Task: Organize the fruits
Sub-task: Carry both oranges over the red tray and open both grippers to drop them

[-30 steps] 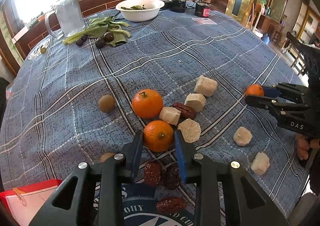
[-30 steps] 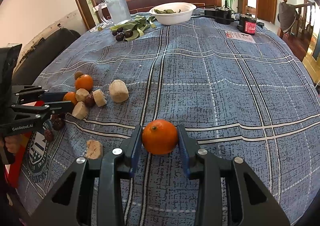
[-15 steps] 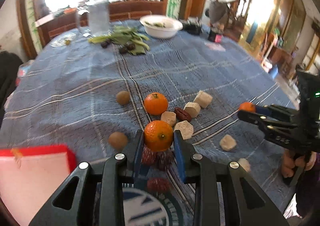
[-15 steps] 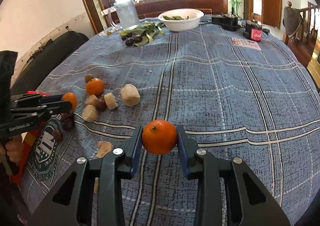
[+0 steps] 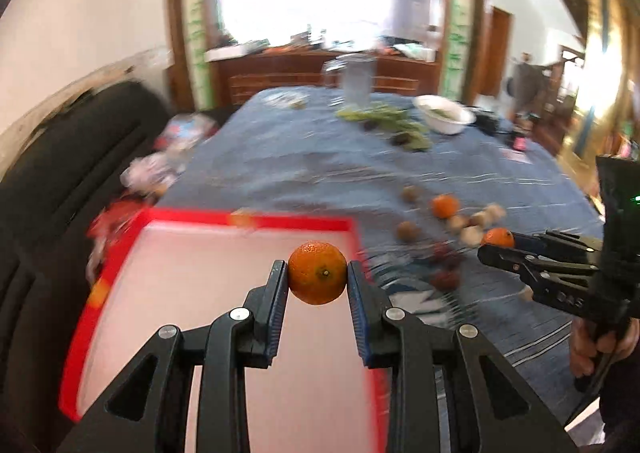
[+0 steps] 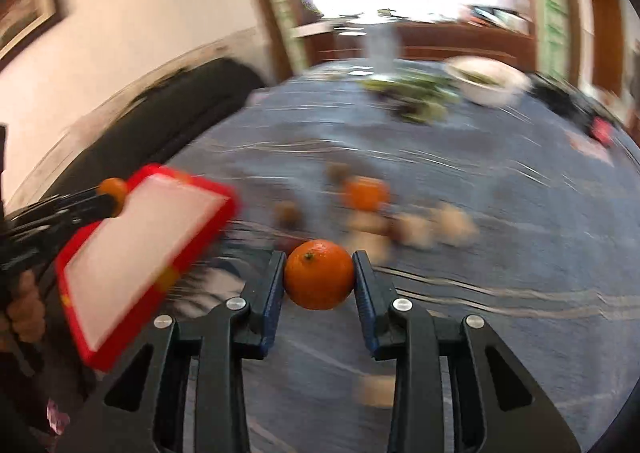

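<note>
My left gripper (image 5: 317, 273) is shut on an orange (image 5: 317, 272) and holds it in the air over a red-rimmed white tray (image 5: 180, 293) at the table's left edge. My right gripper (image 6: 319, 275) is shut on a second orange (image 6: 319, 274), held above the blue checked tablecloth (image 6: 500, 213). A third orange (image 6: 366, 195) lies on the cloth among pale chunks (image 6: 456, 227), small brown fruits (image 6: 286, 213) and dark dates (image 5: 444, 277). The tray (image 6: 132, 253) and the left gripper with its orange (image 6: 112, 189) show at the left of the right wrist view. Both views are motion-blurred.
A white bowl (image 5: 444, 115), green leaves (image 5: 384, 119) and a glass jug (image 5: 356, 79) stand at the far end of the table. A black sofa (image 5: 60, 181) runs along the left. The right gripper and hand (image 5: 560, 277) show at the right of the left wrist view.
My left gripper has lifted its orange off the cloth and swung left over the red tray. My right gripper has carried its orange left, toward the pile and the tray.
</note>
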